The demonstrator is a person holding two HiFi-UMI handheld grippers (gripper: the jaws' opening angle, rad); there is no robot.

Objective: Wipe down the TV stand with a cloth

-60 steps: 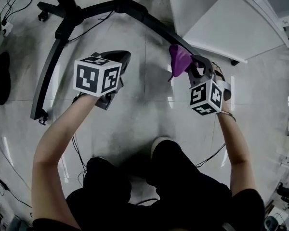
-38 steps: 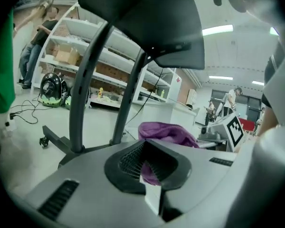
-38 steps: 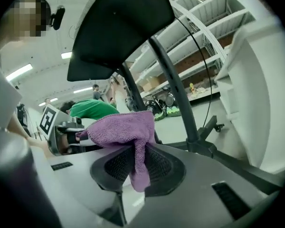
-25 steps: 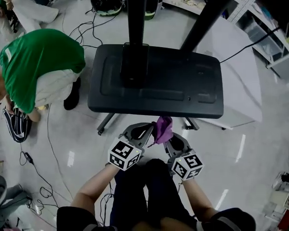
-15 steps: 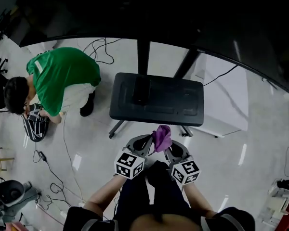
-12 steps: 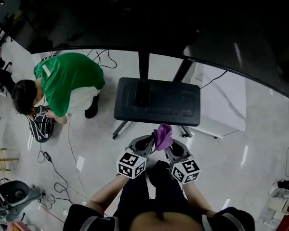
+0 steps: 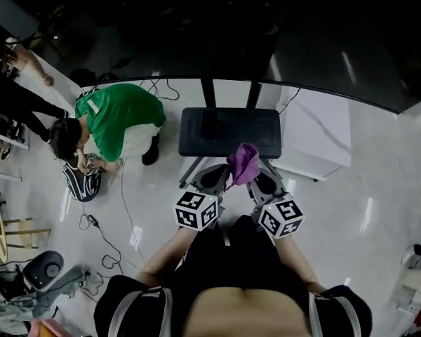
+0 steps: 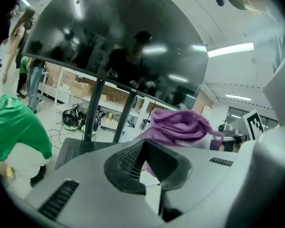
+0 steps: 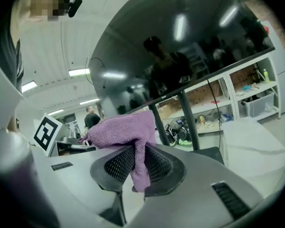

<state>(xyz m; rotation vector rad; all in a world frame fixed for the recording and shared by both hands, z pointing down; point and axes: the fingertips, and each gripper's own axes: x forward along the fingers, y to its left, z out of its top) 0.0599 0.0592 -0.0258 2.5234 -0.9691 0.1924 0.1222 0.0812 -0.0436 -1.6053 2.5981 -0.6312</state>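
The TV stand's black shelf [image 7: 228, 132] sits below the big dark screen [image 7: 217, 27], just beyond both grippers. My right gripper [image 7: 256, 177] is shut on a purple cloth [image 7: 244, 161], which bunches over its jaws above the shelf's front edge. In the right gripper view the cloth [image 9: 123, 127] hangs pinched between the mesh pads of the right gripper [image 9: 137, 156]. My left gripper [image 7: 214, 176] is right beside it. In the left gripper view the left gripper [image 8: 143, 148] is shut with nothing in it, the cloth [image 8: 178, 126] just past its tips.
A person in a green shirt [image 7: 119, 125] crouches left of the stand over a striped bag [image 7: 81, 181]. A white platform [image 7: 312, 135] lies to the stand's right. Cables [image 7: 119, 216] trail over the floor at left. A second person [image 7: 14, 97] is at far left.
The view has lifted and pulled back, so the shelf looks smaller and the dark screen fills the top. Both grippers stay side by side with the cloth still held.
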